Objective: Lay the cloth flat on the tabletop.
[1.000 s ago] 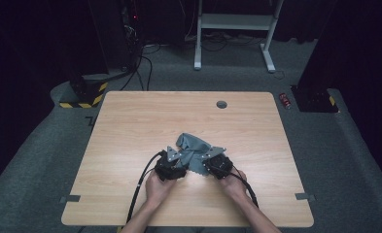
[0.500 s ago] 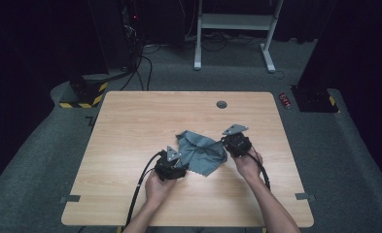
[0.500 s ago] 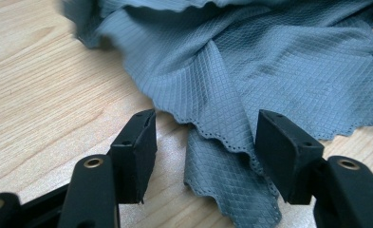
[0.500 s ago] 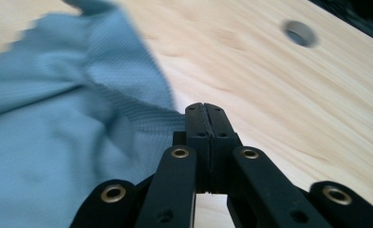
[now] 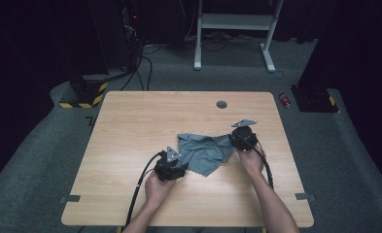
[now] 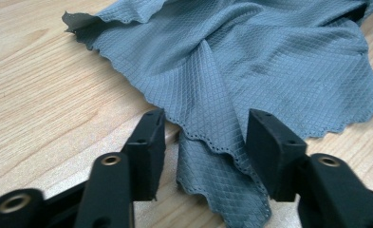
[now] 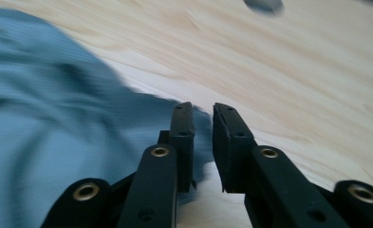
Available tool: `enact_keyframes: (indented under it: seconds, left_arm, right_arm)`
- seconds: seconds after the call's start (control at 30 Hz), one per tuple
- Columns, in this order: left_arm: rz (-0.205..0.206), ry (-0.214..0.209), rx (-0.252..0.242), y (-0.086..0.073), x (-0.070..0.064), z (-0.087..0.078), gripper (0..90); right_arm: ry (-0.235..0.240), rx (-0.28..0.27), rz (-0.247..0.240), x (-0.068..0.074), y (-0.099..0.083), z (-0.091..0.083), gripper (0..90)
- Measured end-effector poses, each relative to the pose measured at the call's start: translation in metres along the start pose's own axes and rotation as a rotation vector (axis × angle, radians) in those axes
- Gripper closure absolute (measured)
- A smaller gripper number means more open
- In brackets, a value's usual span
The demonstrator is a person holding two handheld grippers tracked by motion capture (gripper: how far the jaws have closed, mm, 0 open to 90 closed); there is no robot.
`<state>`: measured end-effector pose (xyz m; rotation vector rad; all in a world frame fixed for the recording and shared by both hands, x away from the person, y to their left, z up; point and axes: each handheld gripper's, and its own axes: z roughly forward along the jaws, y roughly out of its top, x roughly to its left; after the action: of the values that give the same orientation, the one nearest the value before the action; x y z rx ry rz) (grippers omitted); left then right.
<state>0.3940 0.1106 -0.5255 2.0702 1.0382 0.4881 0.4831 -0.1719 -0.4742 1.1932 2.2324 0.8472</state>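
Note:
A grey-blue cloth point(image 5: 205, 153) with a scalloped edge lies rumpled on the wooden table point(image 5: 145, 121), right of centre. My left gripper point(image 5: 180, 163) sits at the cloth's near left corner. In the left gripper view the gripper point(image 6: 205, 137) stands open, and a corner of the cloth point(image 6: 250, 61) lies on the table between its jaws. My right gripper point(image 5: 234, 141) holds the cloth's far right corner. In the right gripper view the gripper point(image 7: 203, 118) has its jaws nearly together, pinching the edge of the blurred cloth point(image 7: 41, 118).
A round dark grommet point(image 5: 221, 104) sits near the table's far edge. Bare wood extends to the left and along the front. A cable point(image 5: 139, 187) trails from the left gripper off the front edge. On the floor beyond are a small red object point(image 5: 286, 100) and a white stand point(image 5: 232, 19).
My right gripper has moved right and away from me, drawing the cloth's corner with it, so the cloth lies wider. The left gripper has stayed at the near left corner.

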Motion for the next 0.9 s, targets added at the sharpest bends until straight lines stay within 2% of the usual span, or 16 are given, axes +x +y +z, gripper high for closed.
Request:
enact_keyframes:
  seconds: [0.07,0.17,0.2,0.27,0.3,0.37,0.47,0.53,0.6,0.63,0.67,0.77,0.9]
  left_arm:
    - [0.000,-0.002,-0.001,0.000,0.000,-0.001,55.0]
    - [-0.015,0.006,-0.002,-0.001,0.002,-0.002,60.0]
    - [-0.025,0.002,-0.002,-0.001,0.002,-0.002,62.5]
    - [-0.017,-0.004,0.002,-0.001,0.002,-0.003,68.0]
    - [-0.016,-0.003,0.000,-0.001,0.002,-0.003,72.3]
    - [-0.016,-0.026,0.009,0.001,0.002,-0.002,79.8]
    - [0.000,-0.043,0.036,0.006,0.001,-0.003,86.1]
    - [0.019,-0.045,0.038,0.010,0.000,-0.007,86.9]
    - [0.030,-0.054,0.041,0.013,0.001,-0.014,87.3]
    - [0.025,-0.063,0.038,0.014,0.001,-0.017,87.4]
    - [0.031,-0.064,0.035,0.016,0.001,-0.020,87.4]
    - [0.045,-0.071,0.026,0.019,0.001,-0.032,87.4]
    - [0.011,-0.105,0.037,0.017,0.006,-0.041,87.2]
  right_arm:
    - [0.037,-0.053,-0.047,0.015,-0.002,-0.016,75.7]
    - [0.102,-0.086,-0.112,0.039,-0.010,-0.035,73.9]
    - [0.123,-0.081,-0.119,0.045,-0.013,-0.037,72.9]
    - [0.157,-0.065,-0.124,0.053,-0.020,-0.038,69.9]
    - [0.169,-0.035,-0.138,0.058,-0.024,-0.035,67.0]
    - [0.164,0.004,-0.155,0.065,-0.031,-0.029,63.5]
    - [0.172,0.057,-0.134,0.068,-0.041,-0.015,61.5]
    - [0.173,0.082,-0.123,0.066,-0.045,-0.007,65.4]
    - [0.163,0.076,-0.128,0.065,-0.045,-0.008,76.4]
    - [0.175,0.074,-0.131,0.064,-0.045,-0.009,83.8]
    - [0.173,0.073,-0.143,0.064,-0.045,-0.010,87.5]
    - [0.169,0.063,-0.173,0.065,-0.043,-0.015,89.8]
    - [0.168,0.018,-0.193,0.067,-0.034,-0.028,90.0]
